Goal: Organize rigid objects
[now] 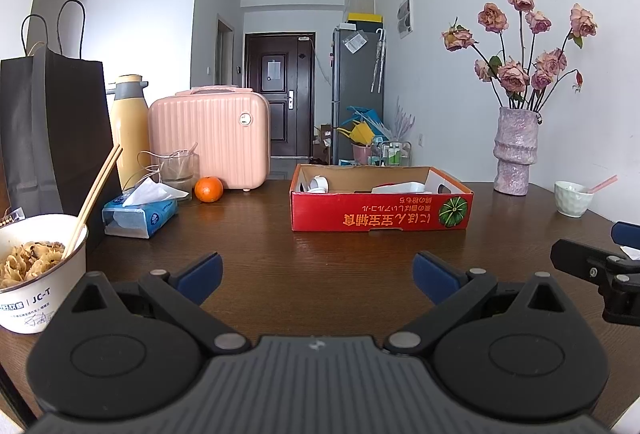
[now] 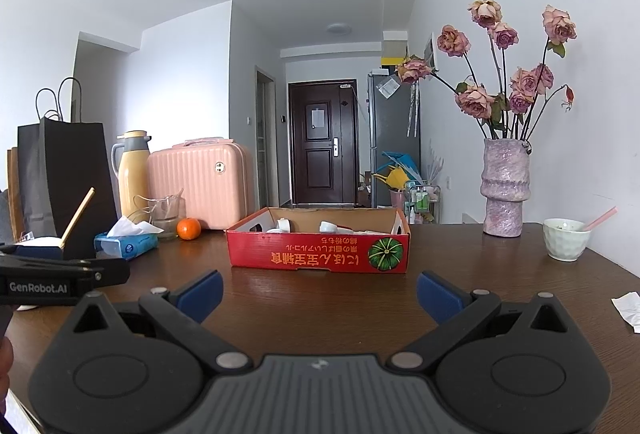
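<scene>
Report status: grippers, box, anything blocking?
Left gripper and right gripper: jaws open, empty. Red box dead ahead on table, white items inside. Path to box clear; orange and tissue pack off left.

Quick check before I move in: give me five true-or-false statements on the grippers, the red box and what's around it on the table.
1. Both grippers, left and right, are open and hold nothing. True.
2. The red box is empty. False: white items lie inside it.
3. The orange sits in the red box. False: it rests on the table, in front of the pink case.
4. The vase of flowers stands upright to the right of the box. True.
5. The chopsticks lie flat on the table. False: they lean out of the noodle bowl.
</scene>
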